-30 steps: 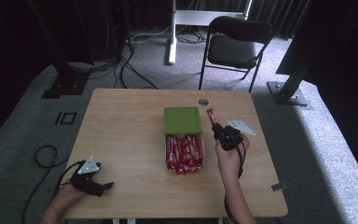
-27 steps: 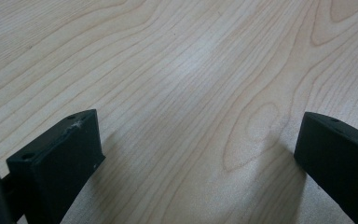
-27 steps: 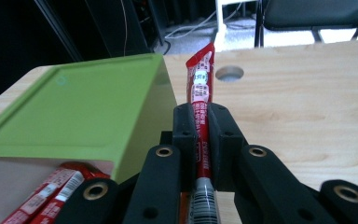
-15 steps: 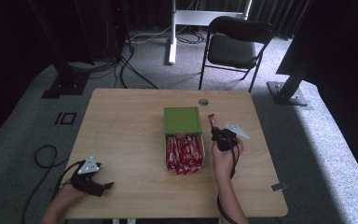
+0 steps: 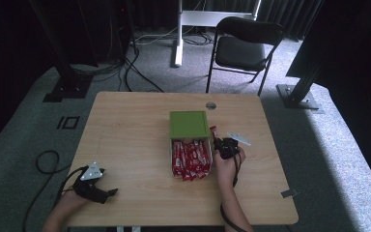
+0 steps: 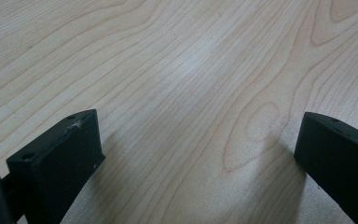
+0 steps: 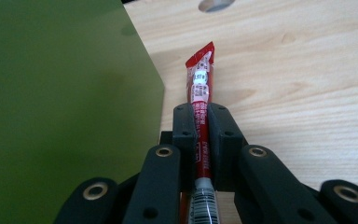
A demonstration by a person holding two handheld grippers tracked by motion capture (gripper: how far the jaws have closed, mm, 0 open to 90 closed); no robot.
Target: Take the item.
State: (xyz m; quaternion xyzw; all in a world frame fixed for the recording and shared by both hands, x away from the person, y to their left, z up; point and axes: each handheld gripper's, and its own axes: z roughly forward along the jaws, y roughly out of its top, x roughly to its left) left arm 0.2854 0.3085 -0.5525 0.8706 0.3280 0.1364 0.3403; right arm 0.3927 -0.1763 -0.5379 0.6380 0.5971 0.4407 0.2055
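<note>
High view. The right gripper hangs just beside the right wall of the green box, which sits near the middle of the table, slightly toward its far edge. The box's lid covers the far half; red sachets lie packed in the open near half. A single red sachet juts from the gripper toward the far edge. The left gripper rests by the table's near left corner, well apart from the box.

Left gripper view. The two black jaws stand wide apart over bare wood grain with nothing between them; this gripper is idle.

Right gripper view. The jaws are clamped on the sachet along its length, the crimped tip free beyond them; the green wall rises close at the left and a round hole in the table lies ahead.

Judged step: placing the held sachet with the others. To do it well, carry the gripper sideways over the open half, keep the sachet parallel to those already lying there, lower until it rests on them, and only then release; the free tip could catch the wall or lid edge.
</note>
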